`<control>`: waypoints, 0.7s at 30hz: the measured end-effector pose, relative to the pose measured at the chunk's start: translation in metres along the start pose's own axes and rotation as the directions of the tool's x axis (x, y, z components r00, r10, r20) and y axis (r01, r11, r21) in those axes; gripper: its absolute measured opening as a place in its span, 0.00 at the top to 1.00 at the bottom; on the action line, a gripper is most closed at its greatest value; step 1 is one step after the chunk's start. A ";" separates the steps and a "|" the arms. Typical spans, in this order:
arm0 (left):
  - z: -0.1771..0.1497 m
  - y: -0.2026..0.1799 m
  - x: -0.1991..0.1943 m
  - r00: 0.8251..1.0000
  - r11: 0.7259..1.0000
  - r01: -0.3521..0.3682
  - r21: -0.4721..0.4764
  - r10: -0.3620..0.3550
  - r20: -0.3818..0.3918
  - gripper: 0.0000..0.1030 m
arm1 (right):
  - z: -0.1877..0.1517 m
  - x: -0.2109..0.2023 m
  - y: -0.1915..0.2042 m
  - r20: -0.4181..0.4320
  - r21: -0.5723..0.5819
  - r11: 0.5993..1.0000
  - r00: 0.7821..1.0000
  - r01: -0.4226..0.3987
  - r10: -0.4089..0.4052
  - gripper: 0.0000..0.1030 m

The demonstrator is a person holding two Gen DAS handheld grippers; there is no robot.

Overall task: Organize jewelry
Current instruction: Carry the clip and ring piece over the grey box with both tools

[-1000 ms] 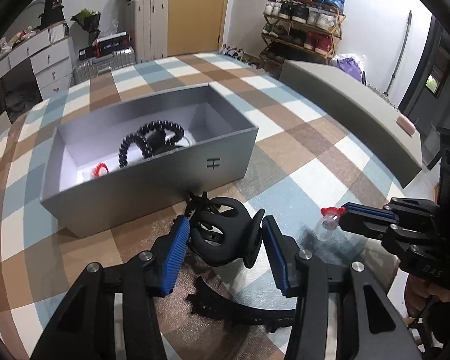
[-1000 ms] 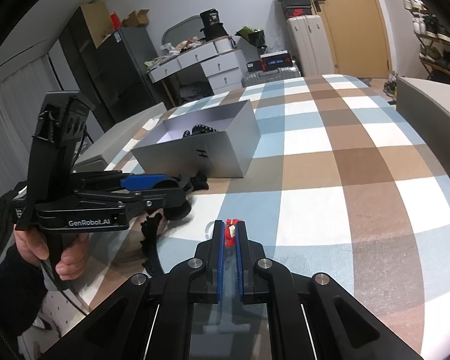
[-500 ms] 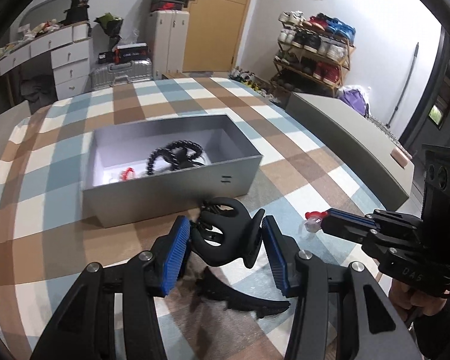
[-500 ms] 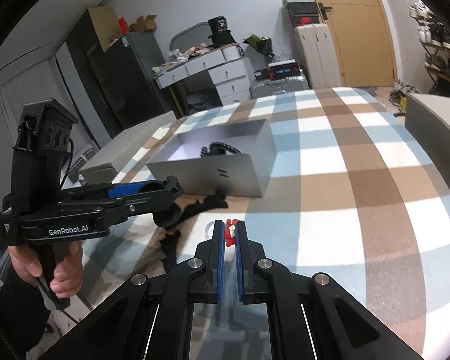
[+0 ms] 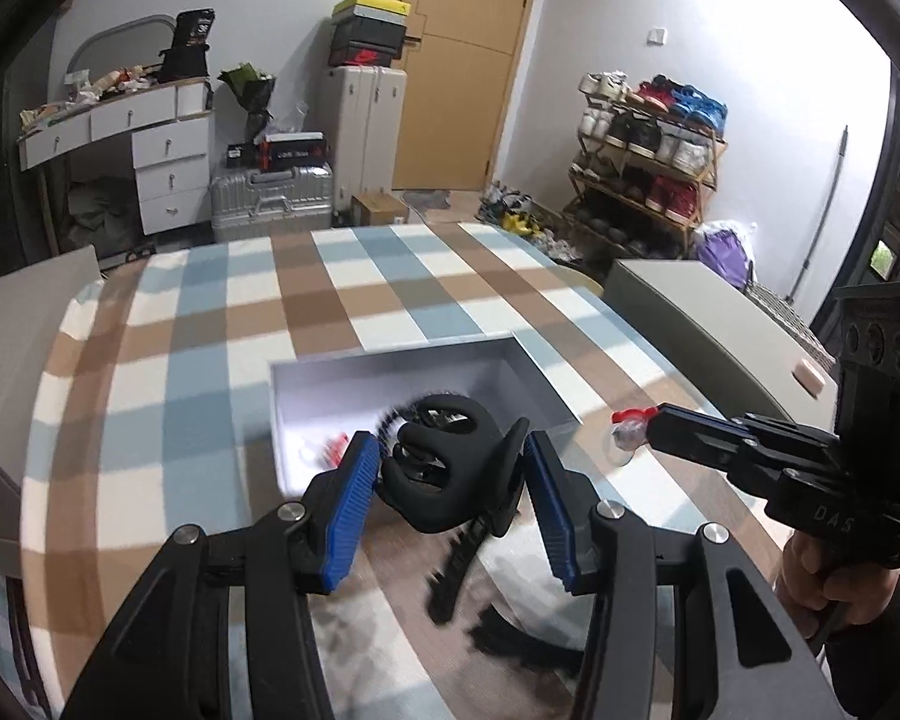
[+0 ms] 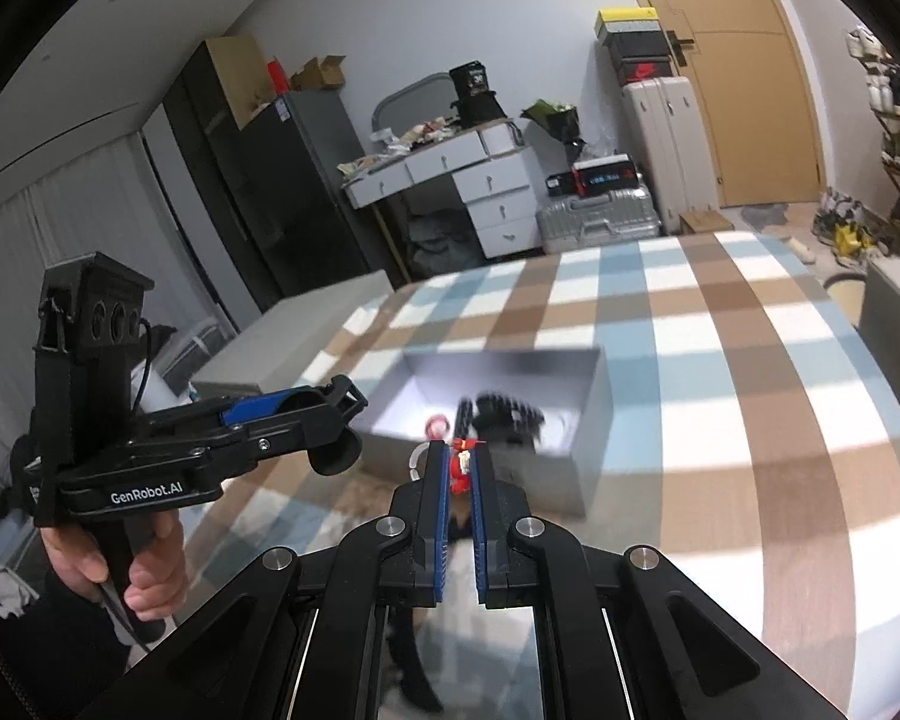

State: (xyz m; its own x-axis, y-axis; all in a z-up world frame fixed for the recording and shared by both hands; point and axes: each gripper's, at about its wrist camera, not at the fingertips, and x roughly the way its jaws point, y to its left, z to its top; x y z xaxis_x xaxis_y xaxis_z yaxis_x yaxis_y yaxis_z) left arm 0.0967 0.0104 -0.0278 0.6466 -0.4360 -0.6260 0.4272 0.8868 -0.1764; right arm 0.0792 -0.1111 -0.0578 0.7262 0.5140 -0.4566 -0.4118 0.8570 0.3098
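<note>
Grippers were both loaded, each clamped on its own piece. Your left gripper (image 5: pixel 450 474) pinched a black hair claw (image 5: pixel 444 480) between its blue pads (image 5: pixel 351 510), jaws partly spread around it, held above the checked tablecloth (image 5: pixel 210 324) at the near edge of the grey box (image 5: pixel 546 384). Your right gripper (image 6: pixel 462 468), at three o'clock in the left view, had its jaws pressed nearly together on a small red-and-white trinket (image 6: pixel 462 465). Inside the box lay a black beaded bracelet (image 6: pixel 504 414) and a small red piece (image 6: pixel 437 425). At six o'clock on the cloth lay blurred black toothed clips (image 5: pixel 456 564).
</note>
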 end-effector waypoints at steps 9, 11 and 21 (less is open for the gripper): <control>0.012 0.021 0.018 1.000 0.999 -0.024 -0.048 0.025 0.009 0.57 | 0.036 0.028 0.002 -0.008 -0.056 0.998 1.000 0.002 -0.003 0.94; 0.012 0.026 0.024 1.000 0.997 -0.025 -0.070 0.025 -0.003 0.57 | 0.040 0.037 0.000 -0.014 -0.056 0.998 1.000 0.003 -0.004 0.94; 0.010 0.037 0.045 0.999 0.995 -0.010 -0.102 0.005 -0.050 0.57 | 0.040 0.082 -0.014 -0.078 -0.043 0.999 0.997 0.016 -0.019 0.94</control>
State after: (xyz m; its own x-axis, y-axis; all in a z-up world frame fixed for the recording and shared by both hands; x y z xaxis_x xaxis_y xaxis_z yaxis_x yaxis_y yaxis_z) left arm 0.1485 0.0222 -0.0553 0.6167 -0.4231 -0.6638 0.3535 0.9023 -0.2467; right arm 0.1667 -0.0828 -0.0662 0.6889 0.4986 -0.5261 -0.4231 0.8660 0.2667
